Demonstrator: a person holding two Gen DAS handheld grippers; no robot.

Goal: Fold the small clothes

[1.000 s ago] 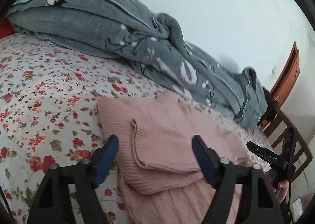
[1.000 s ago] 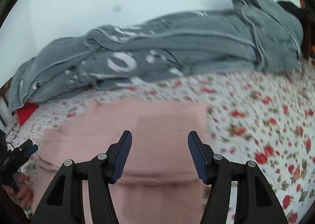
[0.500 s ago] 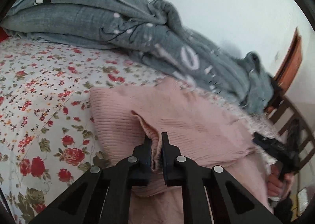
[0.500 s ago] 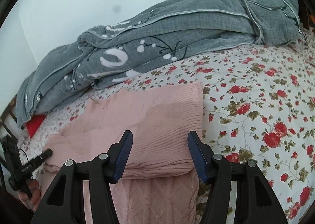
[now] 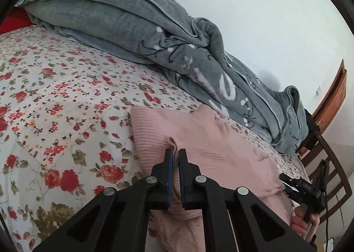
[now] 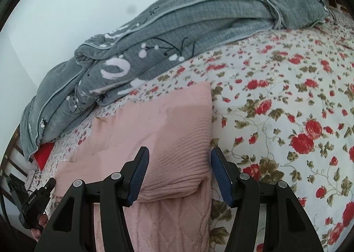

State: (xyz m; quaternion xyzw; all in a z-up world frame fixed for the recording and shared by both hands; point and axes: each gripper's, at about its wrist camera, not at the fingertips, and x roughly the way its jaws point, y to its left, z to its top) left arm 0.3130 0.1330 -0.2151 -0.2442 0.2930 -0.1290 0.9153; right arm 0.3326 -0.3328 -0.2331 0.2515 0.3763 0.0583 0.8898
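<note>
Left gripper (image 5: 176, 152) is pinched tight on a sweater (image 5: 205, 141) edge at 12 o'clock; right gripper (image 6: 178, 154) gapes wide over its fold, gripping nothing.

The bed (image 5: 66, 108) is covered with a white sheet printed with red roses and green leaves. A pink knitted garment (image 5: 199, 141) lies folded on the sheet near the front edge. A bunched grey blanket (image 5: 137, 22) with white and black motifs lies along the far side against the wall, apart from the garment.
</note>
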